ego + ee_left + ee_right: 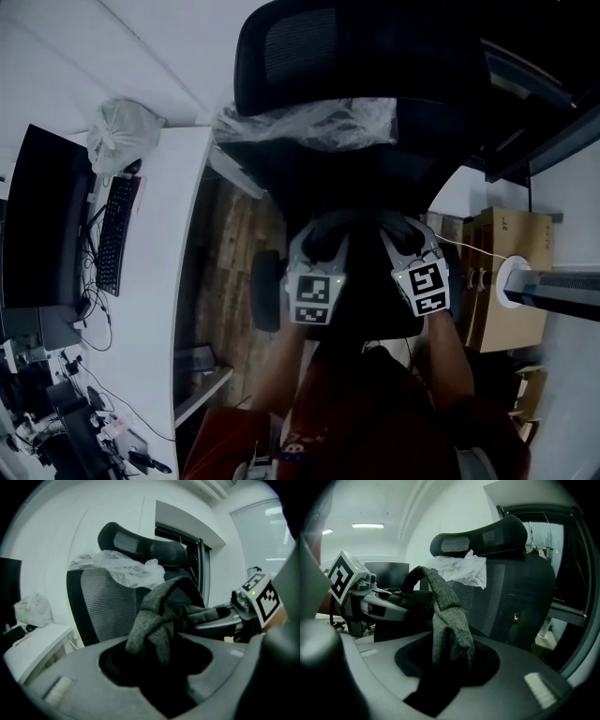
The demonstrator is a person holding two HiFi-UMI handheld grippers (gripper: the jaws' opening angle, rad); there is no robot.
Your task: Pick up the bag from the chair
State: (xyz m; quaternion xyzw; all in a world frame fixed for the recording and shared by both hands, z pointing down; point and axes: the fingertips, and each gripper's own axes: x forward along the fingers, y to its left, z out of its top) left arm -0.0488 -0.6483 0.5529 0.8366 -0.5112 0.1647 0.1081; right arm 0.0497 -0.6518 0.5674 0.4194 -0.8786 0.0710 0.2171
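Dark bag [364, 281], grey woven handles [152, 620] pulled up taut, held in front of black mesh chair [347, 56] back

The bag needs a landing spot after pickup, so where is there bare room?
Free: the strip of white desk between the keyboard and its chair-side edge, and the wooden floor between desk and chair. Crowded: the desk's far end holds a plastic sack, its near end cables and small gear; cardboard boxes fill the right.
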